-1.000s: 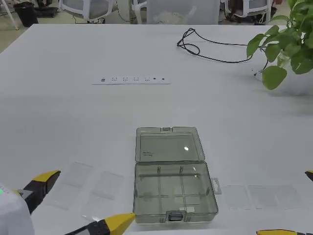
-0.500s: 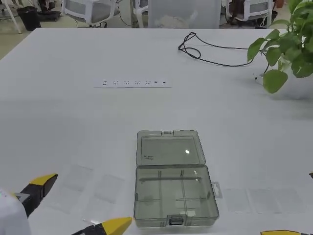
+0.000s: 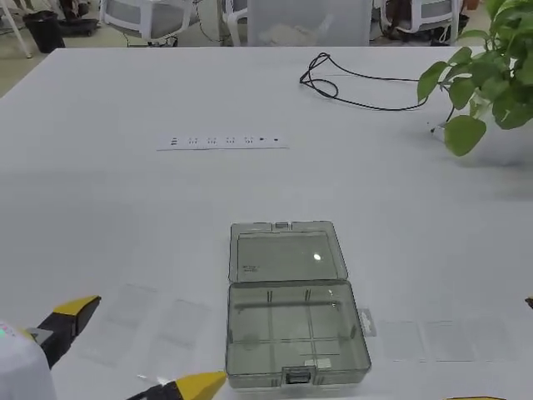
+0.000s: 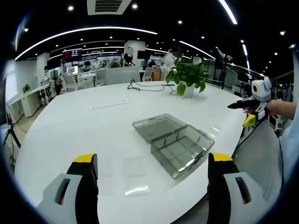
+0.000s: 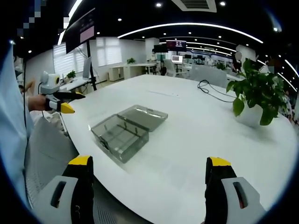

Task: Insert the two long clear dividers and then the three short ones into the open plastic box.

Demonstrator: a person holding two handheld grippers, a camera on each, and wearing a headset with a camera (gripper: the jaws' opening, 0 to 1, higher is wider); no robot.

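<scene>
The task looks barely begun. The smoky-clear hinged plastic box (image 3: 298, 329) sits open on the white desk (image 3: 125, 208) near the front edge, with its lid laid flat behind it. Faint lines cross its tray, but I cannot tell whether they are moulded ribs or something already fitted.

Two larger clear plastic sheets (image 3: 179, 321) lie flat on the desk just left of the box, and I take these for the long dividers. Three smaller clear plastic sheets (image 3: 450, 337) lie in a row just right of it, probably the short ones. On that reading all five insertions are left to do, the long pair first.

The left tool (image 4: 152, 159) hovers near the larger sheets with its yellow-tipped jaws spread wide and nothing between them. The right tool (image 5: 148, 161) is likewise spread and empty, held well apart from the box on the other side.
</scene>
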